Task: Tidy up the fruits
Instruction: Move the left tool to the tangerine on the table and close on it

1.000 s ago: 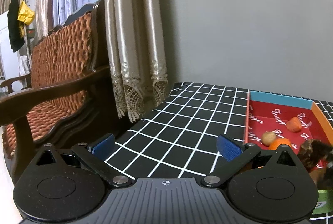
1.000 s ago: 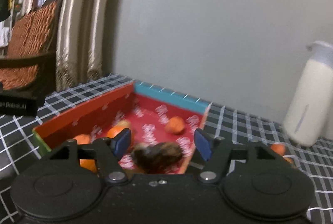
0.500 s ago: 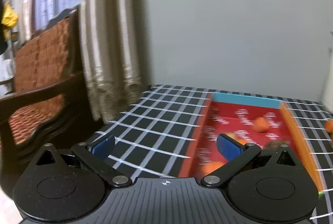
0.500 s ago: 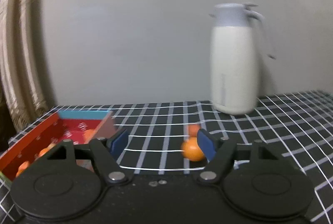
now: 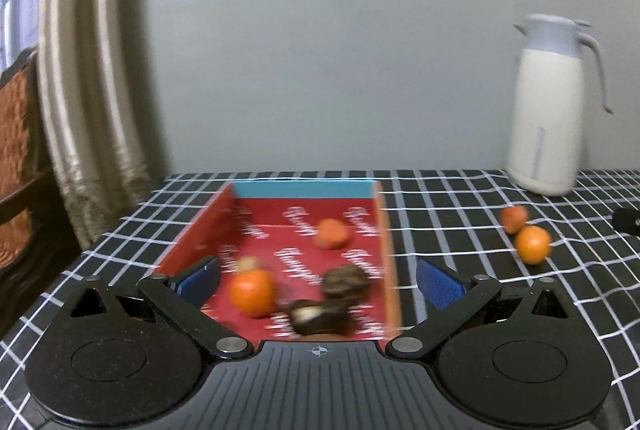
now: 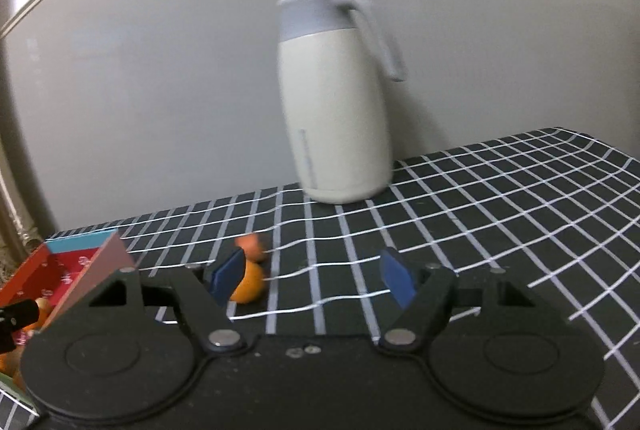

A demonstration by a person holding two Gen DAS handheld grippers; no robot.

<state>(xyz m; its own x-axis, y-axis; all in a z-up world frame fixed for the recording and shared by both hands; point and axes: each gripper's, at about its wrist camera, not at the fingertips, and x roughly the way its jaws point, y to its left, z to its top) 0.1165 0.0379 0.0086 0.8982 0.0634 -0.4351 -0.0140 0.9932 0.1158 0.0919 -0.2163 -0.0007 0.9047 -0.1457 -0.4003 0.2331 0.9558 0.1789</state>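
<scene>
Gaping wide, left gripper and right gripper hold nothing.

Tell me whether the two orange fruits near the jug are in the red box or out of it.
Out. The larger orange fruit and the smaller one lie on the checked tablecloth, right of the red box, in front of the jug.

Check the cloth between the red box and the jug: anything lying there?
Two fruits: an orange and a smaller reddish one close behind it, on the checked cloth between box and jug. Clearest in the left wrist view.
</scene>
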